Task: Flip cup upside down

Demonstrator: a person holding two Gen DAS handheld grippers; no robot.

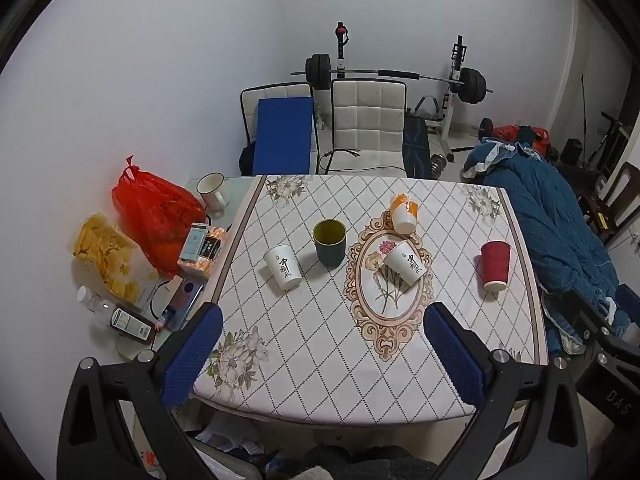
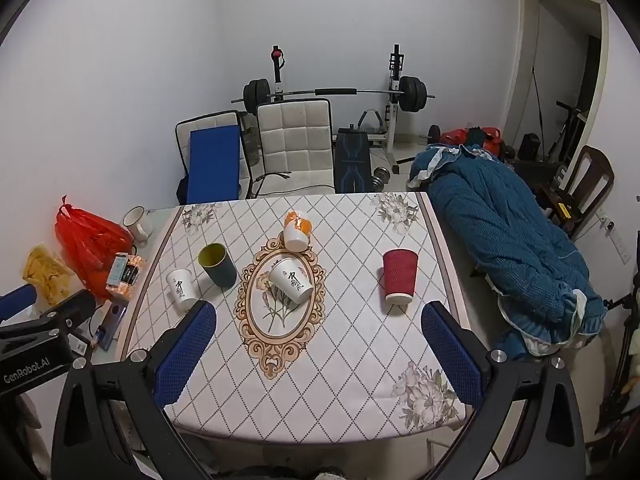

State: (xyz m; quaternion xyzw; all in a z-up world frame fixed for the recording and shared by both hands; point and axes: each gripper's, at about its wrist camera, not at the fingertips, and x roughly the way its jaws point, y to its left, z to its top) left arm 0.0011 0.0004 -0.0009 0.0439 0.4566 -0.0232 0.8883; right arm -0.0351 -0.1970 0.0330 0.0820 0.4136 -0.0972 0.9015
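Several cups stand on a patterned tablecloth. A dark green cup with a yellow inside stands upright, mouth up; it also shows in the right wrist view. Two white paper cups, an orange-and-white cup and a red ribbed cup stand mouth down. My left gripper is open and empty above the table's near edge. My right gripper is open and empty, also above the near edge, with the red cup ahead of its right finger.
A red plastic bag, a bag of chips, small boxes, bottles and a white mug crowd the table's left side. Two white chairs stand behind the table. A blue blanket lies to the right.
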